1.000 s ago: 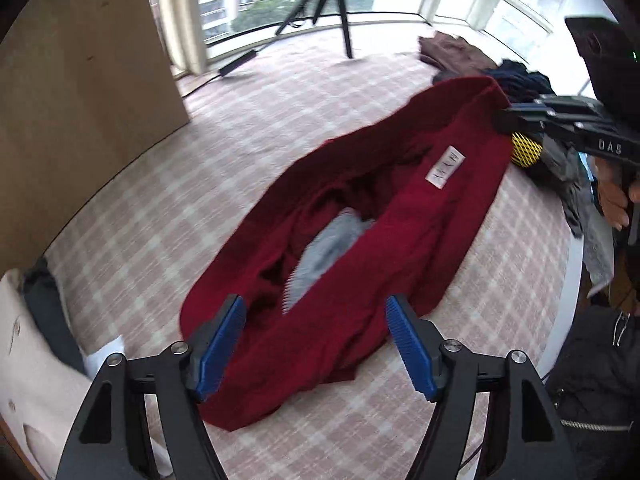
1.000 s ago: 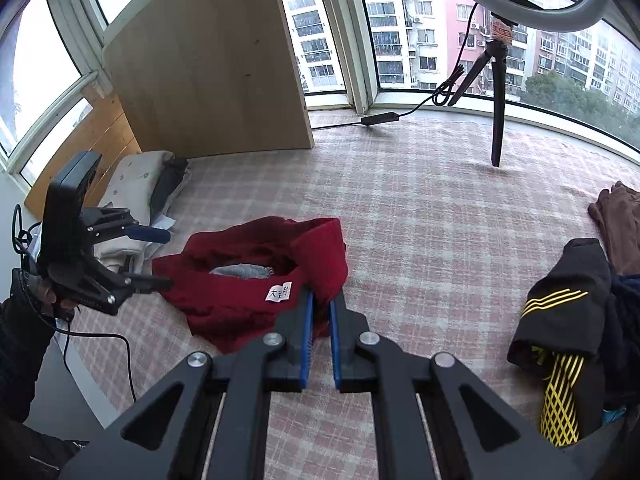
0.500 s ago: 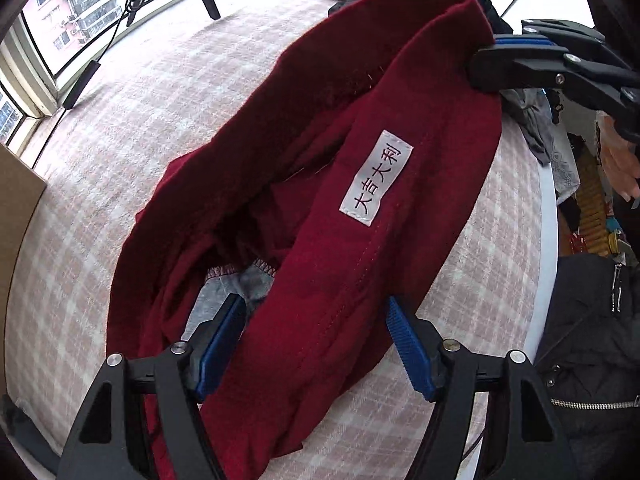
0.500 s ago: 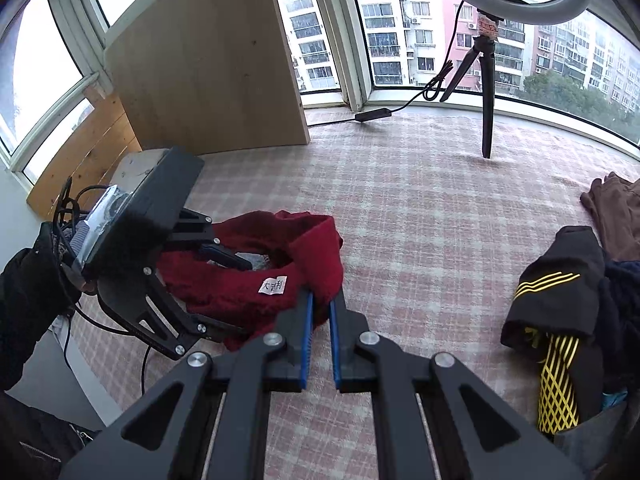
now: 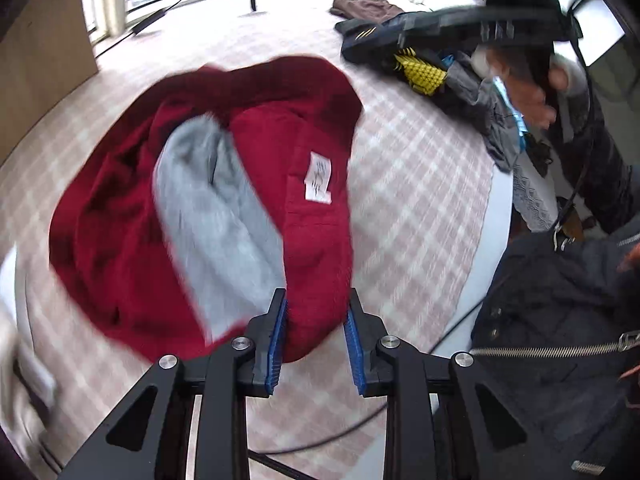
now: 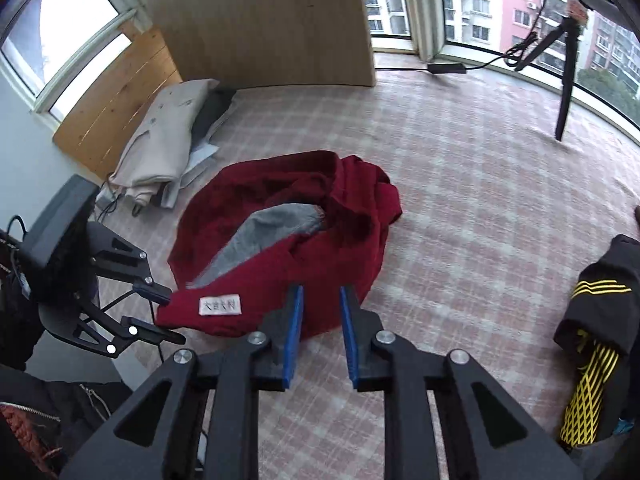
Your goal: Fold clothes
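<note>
Your left hand-held gripper (image 5: 314,334) is clenched on the near edge of the red garment (image 6: 288,236), which lies bunched and unfolded on the checked bed (image 6: 460,208); your right hand-held gripper (image 6: 320,336) is released, holding nothing, and unfolded clothes (image 6: 592,320) wait nearby

Bare plaid bedcover (image 6: 500,208) between red garment (image 6: 280,216) and dark clothes pile (image 6: 592,344)

right tongs (image 6: 320,334) released red garment (image 6: 280,240) — left tongs (image 5: 316,334) closing on it
</note>
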{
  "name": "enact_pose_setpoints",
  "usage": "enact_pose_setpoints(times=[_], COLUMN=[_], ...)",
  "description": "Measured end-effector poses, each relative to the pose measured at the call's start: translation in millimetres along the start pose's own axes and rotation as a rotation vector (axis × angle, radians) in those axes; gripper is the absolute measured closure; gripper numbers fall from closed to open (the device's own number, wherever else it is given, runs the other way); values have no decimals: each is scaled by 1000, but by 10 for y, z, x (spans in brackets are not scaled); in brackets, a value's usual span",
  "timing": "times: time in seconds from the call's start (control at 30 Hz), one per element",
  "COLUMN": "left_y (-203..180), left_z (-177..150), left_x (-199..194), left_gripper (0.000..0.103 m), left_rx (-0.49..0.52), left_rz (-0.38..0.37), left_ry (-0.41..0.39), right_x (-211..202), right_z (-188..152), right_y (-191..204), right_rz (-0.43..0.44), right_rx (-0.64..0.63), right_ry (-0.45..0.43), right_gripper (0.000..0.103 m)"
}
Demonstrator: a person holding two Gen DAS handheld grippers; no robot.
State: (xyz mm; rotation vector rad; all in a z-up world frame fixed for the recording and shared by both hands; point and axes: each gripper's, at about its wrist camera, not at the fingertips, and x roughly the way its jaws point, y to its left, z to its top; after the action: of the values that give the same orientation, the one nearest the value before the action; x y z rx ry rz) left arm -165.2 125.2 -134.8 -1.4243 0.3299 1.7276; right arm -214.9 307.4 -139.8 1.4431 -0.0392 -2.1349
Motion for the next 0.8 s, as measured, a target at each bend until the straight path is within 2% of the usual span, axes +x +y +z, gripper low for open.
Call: enact_pose_setpoints(times=[0.07,0.17,0.23,0.3,0.37,0.43,0.5,0.53,0.57,0.67,0.8], left_y=[-47,-2,103,177,229,286,347,351,384,492,616], left_z=[-181,-273,-325,-382,-441,-512,-600,-604,-624,-669,-676], left_x=[-4,30,16,3,-13,-84,-167,-158,-162,-152,-62], left_gripper=[79,80,80,80,80,80,72,68,67,65,60], left_rx=[-45,-104,-138,-158,-167,-167,-165,-175,-199,-300,-512], left_rz=[8,24,26,40,62,81,94,101,104,110,33], left_ry=[-13,-46,-69,-86,-96,-93,-82,-74,-68,-47,-48], right_x=[-55,85,353,675,967,1213,1367,1442,1440,1220,776], right_z=[138,449,634,791,866,889,877,870,860,823,760], right_y=[18,132,212,263,297,307,266,244,218,125,-5], right_rz=[19,-56,-83,-106,-153,-202,-264,-295,-307,-301,-271], right_rx=[-7,-80,-125,-162,-196,-231,-248,-255,-256,-218,-140], right_ry=[-30,-57,-27,36,97,148,183,200,194,132,27], right_gripper=[52,49,49,56,71,72,77,89,97,97,97])
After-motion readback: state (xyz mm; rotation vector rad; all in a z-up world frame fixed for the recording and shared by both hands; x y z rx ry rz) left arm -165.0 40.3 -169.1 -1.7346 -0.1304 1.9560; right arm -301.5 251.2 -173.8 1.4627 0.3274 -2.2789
